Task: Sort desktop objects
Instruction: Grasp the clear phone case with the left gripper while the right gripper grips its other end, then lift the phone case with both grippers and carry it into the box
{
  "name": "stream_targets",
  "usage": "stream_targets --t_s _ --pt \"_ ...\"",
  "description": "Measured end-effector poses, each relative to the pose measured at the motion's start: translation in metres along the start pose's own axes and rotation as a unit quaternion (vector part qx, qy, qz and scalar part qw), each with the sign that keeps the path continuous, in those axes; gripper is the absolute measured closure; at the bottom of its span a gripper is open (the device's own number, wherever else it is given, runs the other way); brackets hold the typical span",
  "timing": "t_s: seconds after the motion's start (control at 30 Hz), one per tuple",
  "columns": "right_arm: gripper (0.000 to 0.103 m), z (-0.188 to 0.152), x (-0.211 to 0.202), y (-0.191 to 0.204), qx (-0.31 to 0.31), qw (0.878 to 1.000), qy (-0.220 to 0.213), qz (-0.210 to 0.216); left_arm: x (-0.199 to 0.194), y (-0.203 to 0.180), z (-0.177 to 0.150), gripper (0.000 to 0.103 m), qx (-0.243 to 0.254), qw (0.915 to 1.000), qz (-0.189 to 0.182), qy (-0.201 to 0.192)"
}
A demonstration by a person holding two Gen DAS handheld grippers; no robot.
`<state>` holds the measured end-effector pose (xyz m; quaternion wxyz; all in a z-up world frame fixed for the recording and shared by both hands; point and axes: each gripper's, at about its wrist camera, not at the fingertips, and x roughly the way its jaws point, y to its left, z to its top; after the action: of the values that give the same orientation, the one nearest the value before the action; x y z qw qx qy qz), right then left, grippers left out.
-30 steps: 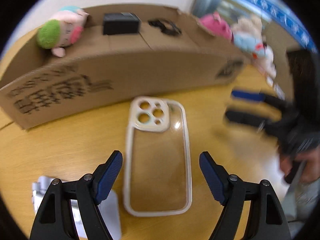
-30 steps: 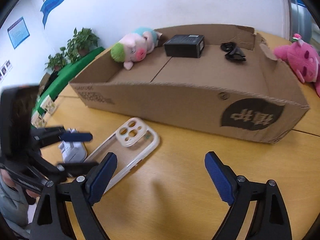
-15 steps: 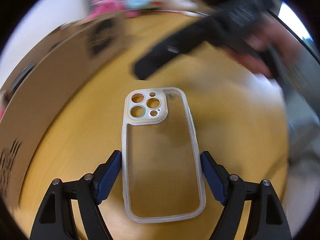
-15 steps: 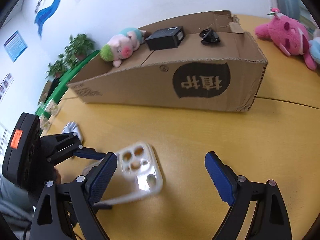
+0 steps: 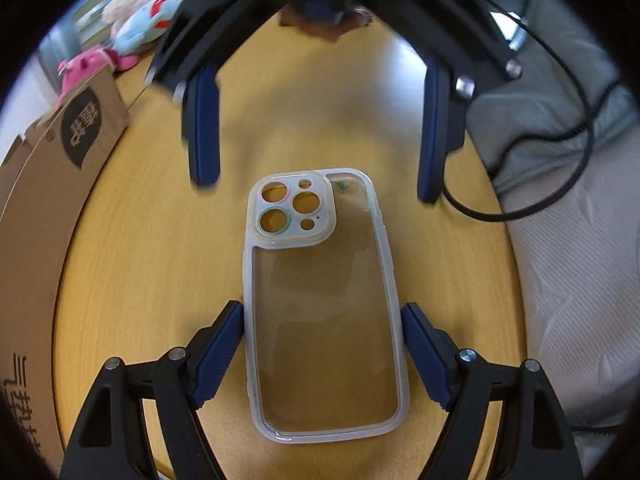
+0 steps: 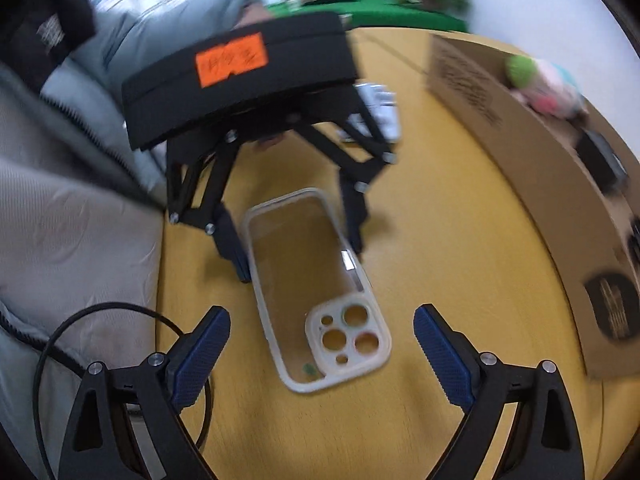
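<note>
While the left wrist view looks along its own fingers:
Phone case (image 5: 324, 308): clear, lies flat on the wooden table (image 5: 140, 260), camera cut-outs toward 12 o'clock; likely set lengthwise so the long edges can be pinched
Left gripper (image 5: 323, 354): jaws narrowed onto the case, blue pads at 9 and 3 o'clock against its two long edges; clamped on it, as far as I can judge
Right gripper (image 5: 316, 128): at 12 o'clock, facing this camera, fingers wide apart, tips just beyond the camera end, touching nothing
Cardboard box (image 5: 36, 208): along 9 to 10 o'clock, probably the sorting bin
Plush toys (image 5: 136, 36): at 11 o'clock, past the box end

Right wrist view:
Phone case (image 6: 316, 284): centre, camera end nearest at 6 o'clock, far end between the other tool's fingers
Right gripper (image 6: 322, 354): spread wide, empty, pads well clear of either side of the case
Left gripper (image 6: 298, 248): at 12 o'clock, fingers hugging the case's sides
Cardboard box (image 6: 540, 184): at 2 to 3 o'clock, a plush pig (image 6: 540, 80) and a black item (image 6: 600, 160) inside
Cable (image 6: 100, 320): at 8 o'clock, over grey fabric
</note>
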<state>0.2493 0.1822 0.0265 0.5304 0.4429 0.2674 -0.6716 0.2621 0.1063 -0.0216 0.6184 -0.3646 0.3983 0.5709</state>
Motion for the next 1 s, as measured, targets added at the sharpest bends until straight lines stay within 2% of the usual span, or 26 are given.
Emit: stream_targets --t_s 0.1,0.17,0.2,0.23,0.4,0.43,0.7,0.87,1.0 --pt "0.009 0.008 0.021 0.006 -0.039 0.998 0.039 0.026 -0.002 -0.003 -0.002 0.024 -0.002 1.0000 -0.002 -0.003" --pt "0.011 0.007 0.035 0.011 -0.071 0.995 0.071 0.026 -0.003 -0.006 -0.003 0.024 -0.001 1.0000 -0.003 -0.003" --pt "0.023 0.006 0.039 0.014 -0.089 0.993 0.075 0.012 -0.004 -0.008 -0.004 0.024 0.000 1.0000 0.004 -0.003" --pt "0.027 0.005 0.043 0.013 -0.100 0.991 0.086 0.002 -0.005 -0.008 -0.004 0.024 -0.001 1.0000 0.007 -0.001" --pt "0.027 0.002 0.041 0.006 -0.095 0.993 0.074 -0.008 -0.012 -0.013 -0.011 0.023 -0.024 0.9996 0.013 0.007" --pt "0.027 0.000 0.040 0.005 -0.091 0.993 0.072 -0.009 -0.013 -0.006 -0.028 0.023 -0.028 0.9995 0.012 0.006" --pt "0.028 -0.006 0.033 0.000 -0.087 0.993 0.078 -0.020 -0.019 -0.020 -0.026 0.025 -0.034 0.9993 0.015 0.005" --pt "0.028 -0.003 0.018 -0.001 -0.098 0.992 0.066 -0.049 -0.052 -0.031 -0.018 0.025 -0.013 0.9980 0.057 -0.024" --pt "0.028 0.009 -0.013 -0.012 -0.107 0.990 0.047 -0.076 -0.091 -0.031 -0.003 0.025 0.014 0.9941 0.105 -0.026"
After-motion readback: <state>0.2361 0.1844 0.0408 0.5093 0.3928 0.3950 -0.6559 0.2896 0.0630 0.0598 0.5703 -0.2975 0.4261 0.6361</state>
